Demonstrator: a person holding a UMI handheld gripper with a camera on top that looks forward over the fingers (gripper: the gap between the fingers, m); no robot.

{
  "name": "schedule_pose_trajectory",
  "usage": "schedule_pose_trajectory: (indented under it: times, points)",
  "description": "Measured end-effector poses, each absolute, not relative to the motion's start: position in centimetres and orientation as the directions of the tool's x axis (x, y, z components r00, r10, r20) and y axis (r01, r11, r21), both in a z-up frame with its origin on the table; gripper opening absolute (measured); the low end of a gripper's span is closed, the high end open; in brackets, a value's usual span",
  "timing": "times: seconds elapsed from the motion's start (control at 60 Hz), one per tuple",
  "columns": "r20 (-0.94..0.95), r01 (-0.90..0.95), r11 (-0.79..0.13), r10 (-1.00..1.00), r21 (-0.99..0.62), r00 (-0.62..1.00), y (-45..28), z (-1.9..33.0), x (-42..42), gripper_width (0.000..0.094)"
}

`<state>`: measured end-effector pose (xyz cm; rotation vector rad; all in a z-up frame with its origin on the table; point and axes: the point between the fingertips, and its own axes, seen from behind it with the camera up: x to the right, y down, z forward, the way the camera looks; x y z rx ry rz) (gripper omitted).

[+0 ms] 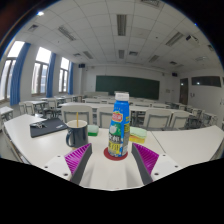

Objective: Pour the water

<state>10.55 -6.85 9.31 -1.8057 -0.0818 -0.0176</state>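
A clear plastic bottle [120, 125] with a blue cap and a colourful label stands upright on a red coaster [117, 154] on the white table [110, 178]. A dark mug [76, 133] with a handle stands to its left on the same table. My gripper [113, 163] is open. The bottle stands between my fingers near their tips, with a gap at either side. The purple pads [82, 156] flank the coaster.
A dark flat object [47, 127] lies on the table beyond the mug to the left. Rows of white desks and chairs [150, 118] fill the classroom behind, with a green blackboard [127, 86] on the far wall and windows [42, 72] at the left.
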Motion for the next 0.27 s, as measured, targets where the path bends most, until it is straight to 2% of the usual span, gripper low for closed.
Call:
schedule_pose_trajectory:
  times: [0.1,0.133,0.233,0.267]
  points:
    - [-0.005,0.009,-0.226,0.06,-0.974,0.998,-10.2,8.8,8.7,0.0861]
    - [-0.025,-0.01,-0.223,0.067,-0.975,0.997,-14.5,8.7,7.8,0.086]
    - [-0.056,-0.037,-0.219,0.081,-0.975,0.995,-15.4,8.7,6.7,0.0861]
    - [-0.059,-0.041,-0.213,0.079,-0.976,0.995,-18.1,8.8,6.3,0.0858]
